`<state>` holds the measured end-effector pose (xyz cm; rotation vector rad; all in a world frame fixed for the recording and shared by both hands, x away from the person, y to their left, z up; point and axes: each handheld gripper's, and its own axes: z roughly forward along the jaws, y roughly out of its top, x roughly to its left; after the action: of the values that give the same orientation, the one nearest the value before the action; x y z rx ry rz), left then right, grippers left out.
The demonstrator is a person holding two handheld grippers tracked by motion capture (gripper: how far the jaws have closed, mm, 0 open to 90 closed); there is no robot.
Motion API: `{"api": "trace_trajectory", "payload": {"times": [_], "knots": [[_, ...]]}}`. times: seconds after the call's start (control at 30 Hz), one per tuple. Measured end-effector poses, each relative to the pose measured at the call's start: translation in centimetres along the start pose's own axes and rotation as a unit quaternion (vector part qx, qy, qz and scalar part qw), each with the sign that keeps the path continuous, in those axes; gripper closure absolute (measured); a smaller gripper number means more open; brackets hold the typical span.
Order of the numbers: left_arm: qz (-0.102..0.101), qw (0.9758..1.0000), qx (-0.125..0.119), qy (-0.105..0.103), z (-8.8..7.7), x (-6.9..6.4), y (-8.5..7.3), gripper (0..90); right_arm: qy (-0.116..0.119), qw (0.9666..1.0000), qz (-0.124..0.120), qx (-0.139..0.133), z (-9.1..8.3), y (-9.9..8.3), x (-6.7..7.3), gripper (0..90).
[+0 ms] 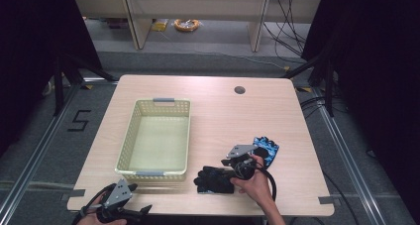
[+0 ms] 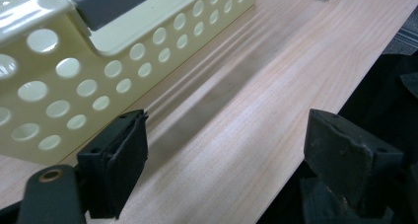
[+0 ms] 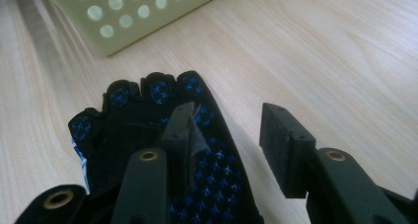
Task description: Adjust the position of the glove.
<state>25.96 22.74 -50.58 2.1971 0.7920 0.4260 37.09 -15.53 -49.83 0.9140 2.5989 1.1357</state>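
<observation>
A black glove (image 1: 213, 180) with blue dots lies palm up near the table's front edge, its fingers toward the basket. My right gripper (image 1: 224, 168), held in a hand, hovers just over it. In the right gripper view its jaws stand partly apart (image 3: 229, 113): the left one is over the glove (image 3: 148, 115), the right one over bare wood, and neither presses on it. A second glove (image 1: 266, 149), black and bright blue, lies just right of that hand. My left gripper (image 1: 140, 197) rests at the front left corner, wide open (image 2: 225, 120) and empty.
A pale yellow perforated basket (image 1: 130, 136) with grey handles stands left of centre, empty; its near wall (image 2: 113, 46) is close to my left gripper and its corner (image 3: 162, 17) lies beyond the glove. The wooden table (image 1: 237, 116) has a cable hole (image 1: 239, 90) at the back.
</observation>
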Motion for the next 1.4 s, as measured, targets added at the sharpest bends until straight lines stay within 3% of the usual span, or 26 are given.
{"api": "trace_trajectory", "payload": {"times": [0.03,0.1,0.27,0.3,0.4,0.43,0.5,0.53,0.6,0.7,0.73,0.83,1.1,1.13,1.17,1.2,1.23,1.3,1.33,1.4], "knots": [[-0.008,1.0,-0.002,0.0,0.0,-0.1,0.0,16.4,0.004,0.9999,0.002,0.013,-0.1,0.1,0.0,59.0],[-0.005,1.0,-0.002,0.001,0.0,0.0,0.0,16.4,0.011,0.9999,0.001,0.004,0.2,0.1,-0.1,59.0],[-0.004,1.0,-0.002,0.001,0.0,0.0,0.0,16.4,0.027,0.9994,0.004,0.02,1.2,0.2,-0.4,59.0],[-0.019,0.9998,-0.002,0.0,0.0,-0.2,-0.1,16.4,0.027,0.9994,0.004,0.02,1.2,0.2,-0.4,59.0],[-0.024,0.9997,-0.003,-0.003,0.0,-0.2,-0.1,16.4,0.034,0.999,0.002,0.029,1.4,0.2,-0.3,60.8],[-0.002,1.0,-0.003,0.0,0.0,0.1,0.0,16.4,0.037,0.9989,-0.001,0.028,1.4,0.2,-0.3,62.1],[-0.013,0.9999,-0.004,-0.001,0.0,-0.1,0.0,16.4,0.038,0.9986,-0.007,0.036,1.3,0.2,-0.4,63.5],[-0.017,0.9998,-0.003,-0.001,0.0,-0.2,-0.1,16.4,0.052,0.9979,-0.014,0.037,1.5,0.2,-0.4,68.5],[-0.019,0.9998,-0.002,0.0,0.0,-0.2,-0.1,16.4,0.054,0.9976,-0.024,0.035,1.5,0.2,-0.5,71.7],[-0.017,0.9999,-0.002,-0.001,0.0,-0.2,-0.1,16.5,0.062,0.9972,-0.026,0.033,1.6,0.2,-0.6,74.8],[-0.016,0.9999,-0.001,-0.001,0.0,-0.2,-0.1,16.5,0.072,0.9967,-0.024,0.03,1.5,0.1,-0.8,82.8],[-0.019,0.9998,-0.003,-0.002,0.0,-0.2,0.0,16.5,0.081,0.9962,-0.023,0.019,1.4,0.1,-0.9,87.7],[-0.008,1.0,-0.001,-0.001,-0.1,-0.1,0.0,16.4,0.116,0.9922,-0.045,-0.011,-0.4,1.1,-0.5,89.6],[-0.023,0.9997,-0.007,-0.005,-0.1,-0.3,0.0,16.4,0.121,0.9909,-0.056,-0.017,-1.3,1.5,-0.3,89.6],[-0.023,0.9997,-0.007,-0.005,-0.1,-0.3,0.0,16.4,0.121,0.9909,-0.056,-0.017,-1.3,1.5,-0.3,89.6],[-0.018,0.9998,-0.002,-0.001,-0.1,-0.1,-0.1,16.4,0.126,0.99,-0.06,-0.023,-1.5,1.6,-0.3,89.7],[0.0,1.0,-0.001,-0.002,-0.1,0.0,0.0,16.4,0.135,0.9879,-0.07,-0.031,-2.5,1.9,-0.2,89.6],[-0.003,1.0,-0.002,-0.002,-0.1,0.0,0.0,16.4,0.136,0.9873,-0.074,-0.034,-2.9,2.1,-0.2,89.7],[-0.026,0.9996,-0.008,-0.006,0.0,-0.3,-0.1,16.5,0.148,0.9856,-0.073,-0.038,-3.6,2.1,-0.5,89.7],[-0.014,0.9998,-0.009,-0.004,0.0,-0.1,-0.1,16.5,0.148,0.9853,-0.076,-0.04,-4.3,2.1,-0.6,89.7]]}}
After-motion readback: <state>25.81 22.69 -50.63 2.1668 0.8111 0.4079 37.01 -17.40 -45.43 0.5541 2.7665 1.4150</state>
